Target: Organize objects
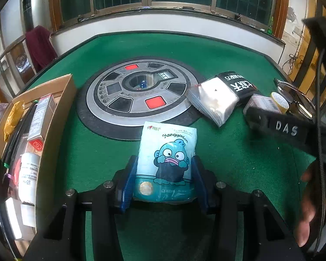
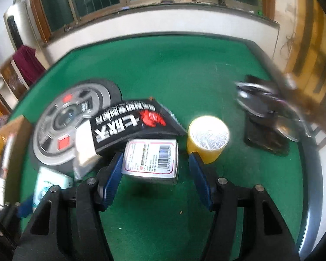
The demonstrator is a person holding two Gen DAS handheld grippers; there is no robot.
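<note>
Two grippers work a green table [image 1: 228,50]: the left gripper [image 1: 164,174] clamps a tissue pack [image 1: 166,158], bound for the cardboard box [image 1: 54,113] alongside; the right gripper [image 2: 155,171] straddles a small carton [image 2: 151,161], unclenched.

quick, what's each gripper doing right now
left gripper: shut on the blue tissue pack, pads against both its sides.
right gripper: open around the small silver box, with a gap at the right pad.
</note>
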